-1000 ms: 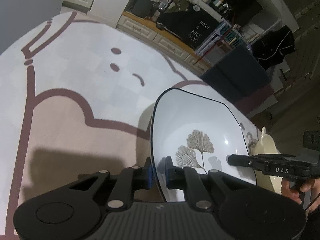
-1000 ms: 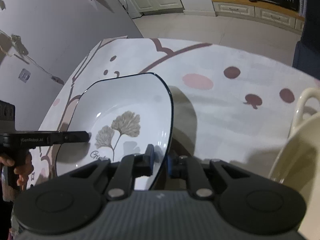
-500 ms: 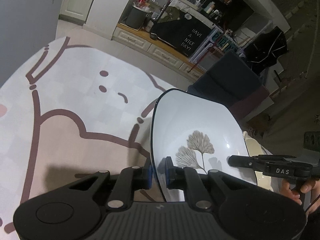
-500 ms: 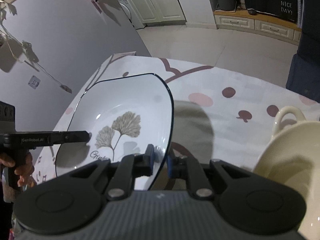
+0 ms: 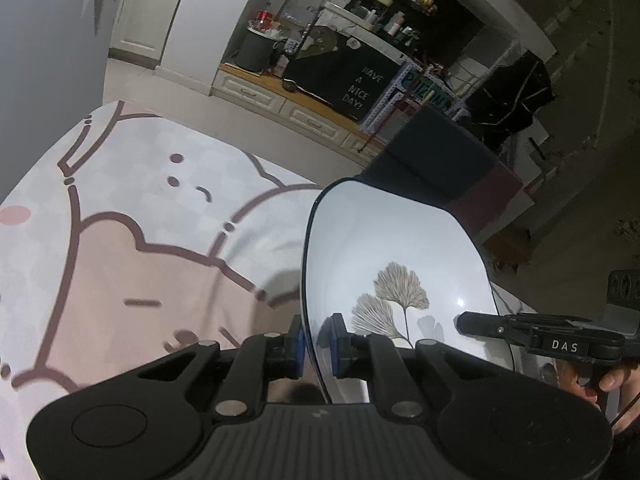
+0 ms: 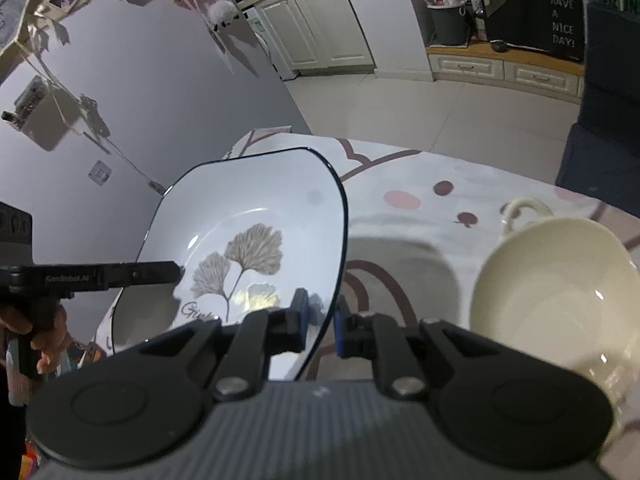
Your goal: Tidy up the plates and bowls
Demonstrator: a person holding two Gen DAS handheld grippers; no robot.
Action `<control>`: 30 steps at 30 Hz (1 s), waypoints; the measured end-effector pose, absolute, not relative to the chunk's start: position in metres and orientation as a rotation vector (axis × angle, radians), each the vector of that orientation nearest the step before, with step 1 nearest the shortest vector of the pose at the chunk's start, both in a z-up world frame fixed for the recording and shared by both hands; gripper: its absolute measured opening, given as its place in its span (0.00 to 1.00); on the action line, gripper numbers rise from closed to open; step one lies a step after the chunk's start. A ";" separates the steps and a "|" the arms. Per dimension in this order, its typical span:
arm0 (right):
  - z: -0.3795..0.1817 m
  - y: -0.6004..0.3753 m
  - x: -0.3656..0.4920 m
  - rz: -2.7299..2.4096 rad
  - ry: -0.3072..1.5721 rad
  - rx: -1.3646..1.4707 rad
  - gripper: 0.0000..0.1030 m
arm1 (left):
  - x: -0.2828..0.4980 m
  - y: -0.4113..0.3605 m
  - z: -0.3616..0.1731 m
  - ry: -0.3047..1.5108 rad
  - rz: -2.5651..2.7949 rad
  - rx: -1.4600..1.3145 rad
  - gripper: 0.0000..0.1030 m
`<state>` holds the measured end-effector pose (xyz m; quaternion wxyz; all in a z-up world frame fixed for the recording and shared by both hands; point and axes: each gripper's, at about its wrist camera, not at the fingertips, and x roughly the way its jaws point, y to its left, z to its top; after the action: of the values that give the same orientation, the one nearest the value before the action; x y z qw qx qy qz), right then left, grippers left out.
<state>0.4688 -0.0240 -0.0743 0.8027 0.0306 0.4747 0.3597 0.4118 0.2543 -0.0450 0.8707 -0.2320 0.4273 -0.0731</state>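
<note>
- The left gripper [image 5: 316, 348] and the right gripper [image 6: 320, 326] are each pinching narrow on opposite rims of the leaf-print plate [image 6: 248, 232].
- The plate is hanging between them above the tablecloth [image 5: 120, 240], tilted, long axis running hand to hand.
- The cream bowl [image 6: 548, 296] is sitting nearer the right hand.
- Compared with a second ago, both hands are carrying it higher, with more floor showing.

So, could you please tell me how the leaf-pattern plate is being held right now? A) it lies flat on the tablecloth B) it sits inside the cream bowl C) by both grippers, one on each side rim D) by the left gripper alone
C: the left gripper and the right gripper each have their jaws clamped on an opposite rim of the plate, which hangs above the tablecloth, apart from the cream bowl.
</note>
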 end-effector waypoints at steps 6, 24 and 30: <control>-0.057 -0.055 0.441 0.736 0.994 0.090 0.15 | 0.382 0.221 -0.024 0.893 -0.175 -0.465 0.12; -0.027 -0.125 0.370 0.660 0.934 0.163 0.14 | 0.309 0.132 0.016 0.886 -0.247 -0.417 0.12; -0.024 -0.145 0.347 0.629 0.916 0.194 0.14 | 0.292 0.102 0.021 0.895 -0.285 -0.390 0.12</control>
<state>0.3470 -0.1452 -0.0243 0.8452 0.0921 0.4341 0.2979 0.2925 0.1019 0.0206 0.8736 -0.1866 0.4282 -0.1367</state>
